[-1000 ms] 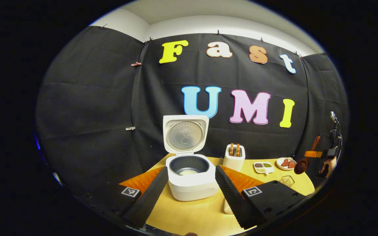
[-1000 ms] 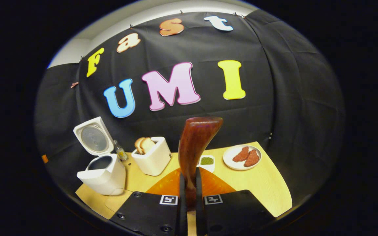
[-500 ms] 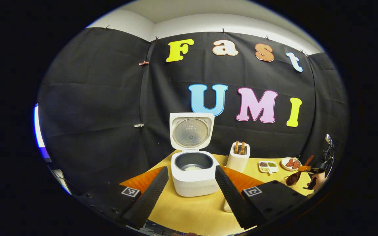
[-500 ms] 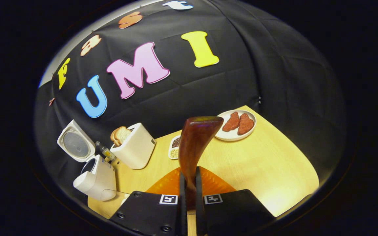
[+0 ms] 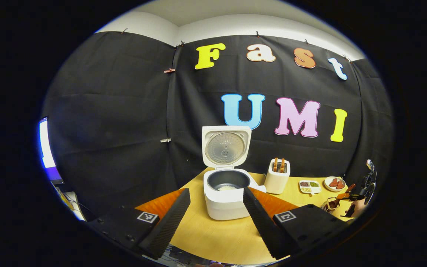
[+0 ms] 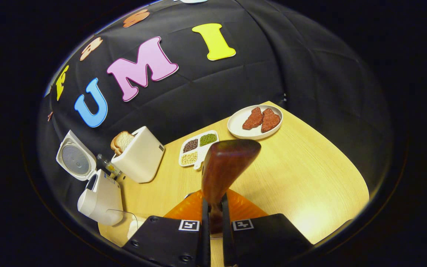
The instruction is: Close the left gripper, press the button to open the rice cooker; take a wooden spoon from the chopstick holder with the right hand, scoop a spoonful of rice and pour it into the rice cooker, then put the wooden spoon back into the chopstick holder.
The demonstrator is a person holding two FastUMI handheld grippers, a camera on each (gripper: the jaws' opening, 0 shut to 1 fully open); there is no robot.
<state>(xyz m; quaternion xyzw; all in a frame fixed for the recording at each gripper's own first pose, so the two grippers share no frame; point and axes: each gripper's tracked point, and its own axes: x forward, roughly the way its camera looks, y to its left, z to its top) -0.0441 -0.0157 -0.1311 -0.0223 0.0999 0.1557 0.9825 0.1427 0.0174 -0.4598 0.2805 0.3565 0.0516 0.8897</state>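
The white rice cooker point(image 5: 225, 200) stands with its lid point(image 5: 226, 146) up and a little rice point(image 5: 227, 187) in the dark pot. My left gripper point(image 5: 216, 192) hangs open in front of it, its fingers spread to either side and holding nothing. In the right gripper view, my right gripper point(image 6: 214, 203) is shut on the dark wooden spoon point(image 6: 224, 165), whose broad end sticks forward over the table. The left gripper view shows that gripper point(image 5: 348, 195) far right, holding the spoon point(image 5: 335, 202) low over the wire chopstick holder point(image 5: 325, 205). The open cooker point(image 6: 100, 194) lies to its left.
A white toaster point(image 6: 139, 154) with bread stands behind the cooker. Near it are a divided dish of grains point(image 6: 198, 147) and a plate with meat slices point(image 6: 240, 122). A small bottle point(image 6: 106, 166) sits between cooker and toaster. The wooden table point(image 6: 310, 178) ends at the right.
My right gripper has come down with the spoon and tilted toward the table, close over the wire holder. My left gripper has drawn back a little from the cooker and stays open.
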